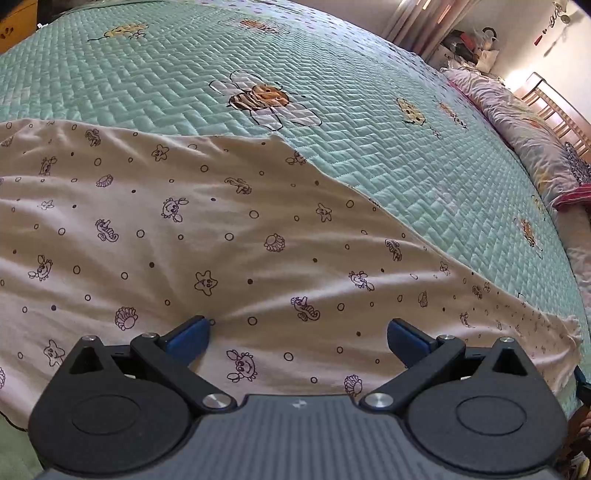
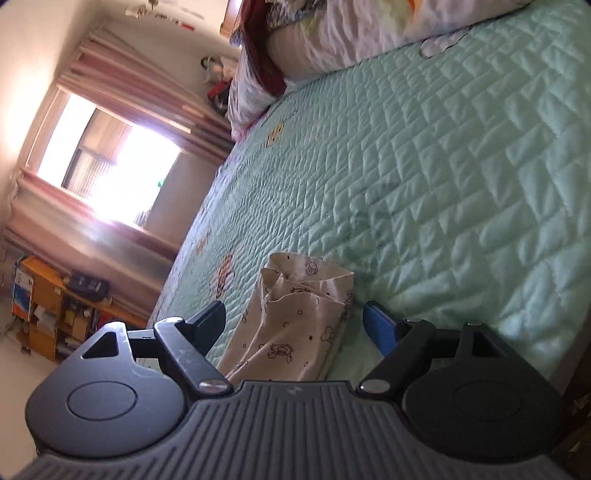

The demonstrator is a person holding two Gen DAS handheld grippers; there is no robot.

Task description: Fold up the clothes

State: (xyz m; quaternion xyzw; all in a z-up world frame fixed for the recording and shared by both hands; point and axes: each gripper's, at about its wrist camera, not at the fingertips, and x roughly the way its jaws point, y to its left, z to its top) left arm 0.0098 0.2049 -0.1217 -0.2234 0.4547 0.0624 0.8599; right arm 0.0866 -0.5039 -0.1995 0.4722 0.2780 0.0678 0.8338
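Directly ahead of the left gripper (image 1: 297, 338), whose blue-padded fingers (image 1: 192, 338) are standing wide apart with nothing between them, the cream garment (image 1: 207, 240) printed with sea creatures is lying spread and lightly wrinkled across the near part of the mint-green quilted bedspread (image 1: 369, 133). Seen from the right wrist view, the right gripper (image 2: 293, 323) is likewise standing with its jaws apart, framing a bunched end of the same garment (image 2: 295, 332) resting on the bedspread (image 2: 443, 184), without gripping it. Pillows (image 2: 351, 33) are lying at the far end of the bed.
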